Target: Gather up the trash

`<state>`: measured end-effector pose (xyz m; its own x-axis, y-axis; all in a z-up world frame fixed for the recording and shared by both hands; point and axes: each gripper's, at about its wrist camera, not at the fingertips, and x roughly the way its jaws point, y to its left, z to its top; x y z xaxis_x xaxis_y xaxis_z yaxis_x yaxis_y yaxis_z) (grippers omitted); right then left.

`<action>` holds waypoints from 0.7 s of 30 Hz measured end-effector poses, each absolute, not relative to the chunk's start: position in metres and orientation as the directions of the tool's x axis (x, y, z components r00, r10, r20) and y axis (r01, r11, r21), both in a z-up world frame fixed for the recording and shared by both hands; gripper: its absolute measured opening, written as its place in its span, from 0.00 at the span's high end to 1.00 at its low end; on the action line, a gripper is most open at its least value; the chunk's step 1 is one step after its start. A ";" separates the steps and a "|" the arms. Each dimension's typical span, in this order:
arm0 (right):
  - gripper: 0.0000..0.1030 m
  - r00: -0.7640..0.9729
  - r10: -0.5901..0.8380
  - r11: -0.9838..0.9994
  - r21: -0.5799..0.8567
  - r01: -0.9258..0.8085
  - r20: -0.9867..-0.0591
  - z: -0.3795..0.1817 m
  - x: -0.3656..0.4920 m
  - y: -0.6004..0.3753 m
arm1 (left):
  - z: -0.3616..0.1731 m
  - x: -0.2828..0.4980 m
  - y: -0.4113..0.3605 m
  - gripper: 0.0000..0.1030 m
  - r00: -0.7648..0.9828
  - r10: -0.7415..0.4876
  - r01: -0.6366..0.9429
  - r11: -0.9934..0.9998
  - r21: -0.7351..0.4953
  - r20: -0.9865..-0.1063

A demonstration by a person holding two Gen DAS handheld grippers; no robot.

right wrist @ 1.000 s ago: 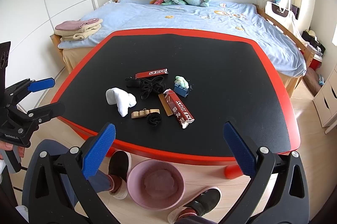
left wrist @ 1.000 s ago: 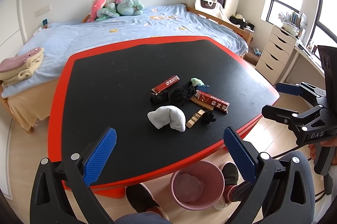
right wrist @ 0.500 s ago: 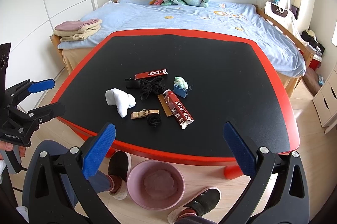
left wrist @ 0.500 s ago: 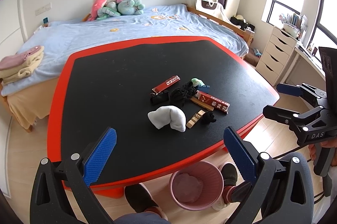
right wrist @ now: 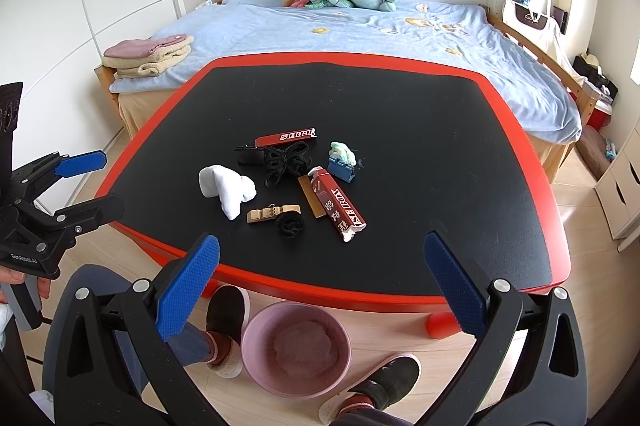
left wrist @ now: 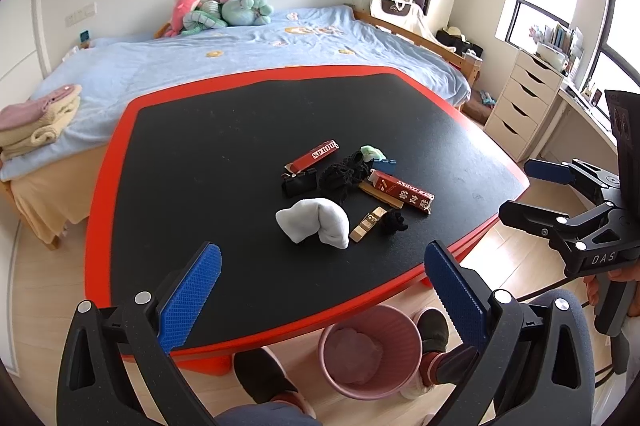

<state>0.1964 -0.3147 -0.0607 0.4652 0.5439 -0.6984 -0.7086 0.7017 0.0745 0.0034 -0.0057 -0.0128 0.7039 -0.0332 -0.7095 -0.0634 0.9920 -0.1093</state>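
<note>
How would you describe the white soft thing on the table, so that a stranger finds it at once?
Look at the black table with the red rim, then at the small heap of clutter in its middle. On the heap's near left edge lies the white sock, bent double. It is the only white, soft piece there.

A cluster of small items lay near the middle of the worktop (right wrist: 440,129): a rolled sock (right wrist: 227,188) at its left, a long box (right wrist: 338,207) at its right, a tangled cord (right wrist: 287,159) between them. A bin (right wrist: 296,348) stood on the floor before the worktop; a bed (right wrist: 360,37) lay behind.
</note>
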 end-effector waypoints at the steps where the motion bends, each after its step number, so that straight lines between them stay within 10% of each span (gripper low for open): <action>1: 0.03 0.466 0.543 0.703 0.075 -0.708 -0.699 -0.062 0.197 -0.315 | -0.013 0.003 -0.006 0.06 0.704 -0.033 -0.063 0.992 -0.109 -0.710; 21: 0.03 0.412 0.551 0.676 0.098 -0.731 -0.726 -0.074 0.215 -0.311 | -0.027 0.017 -0.001 0.06 0.673 -0.040 -0.071 0.990 -0.119 -0.739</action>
<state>0.2151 -0.3105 -0.0743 0.4118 0.5510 -0.7258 -0.7306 0.6757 0.0984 0.0174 -0.0013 -0.0266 0.6730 -0.0405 -0.7385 -0.0709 0.9904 -0.1190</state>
